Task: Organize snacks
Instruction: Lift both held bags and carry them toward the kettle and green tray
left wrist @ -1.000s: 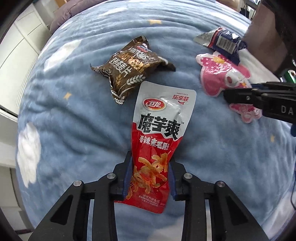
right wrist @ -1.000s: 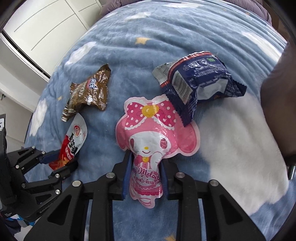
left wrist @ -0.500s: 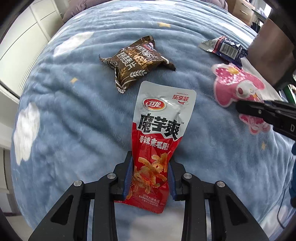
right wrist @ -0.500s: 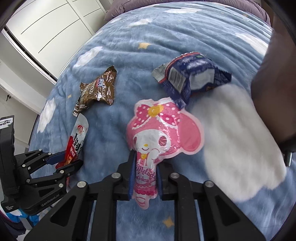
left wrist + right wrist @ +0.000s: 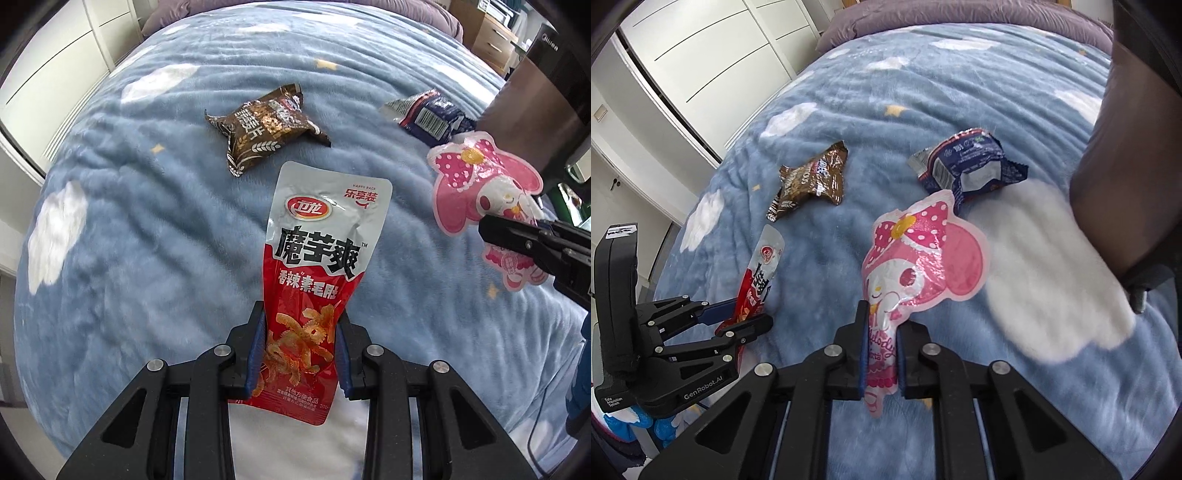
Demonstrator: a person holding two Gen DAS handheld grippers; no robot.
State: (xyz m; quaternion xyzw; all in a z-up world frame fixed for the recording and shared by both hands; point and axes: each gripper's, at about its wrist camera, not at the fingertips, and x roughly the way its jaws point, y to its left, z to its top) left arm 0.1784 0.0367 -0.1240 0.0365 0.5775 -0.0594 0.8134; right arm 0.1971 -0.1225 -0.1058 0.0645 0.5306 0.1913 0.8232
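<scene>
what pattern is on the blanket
Blue blanket with white clouds and small yellow stars; clearest in the right wrist view.

My right gripper (image 5: 881, 341) clamped on pink character pouch (image 5: 923, 254), my left gripper (image 5: 738, 317) gripping red snack packet (image 5: 759, 275), brown packet (image 5: 812, 181) and navy wrapper (image 5: 967, 166) lying on blue cloud blanket (image 5: 960, 92).

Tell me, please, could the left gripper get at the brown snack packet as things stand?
Probably not yet: the left gripper is shut on the red snack pouch. The path to the brown snack packet looks otherwise free.
</scene>
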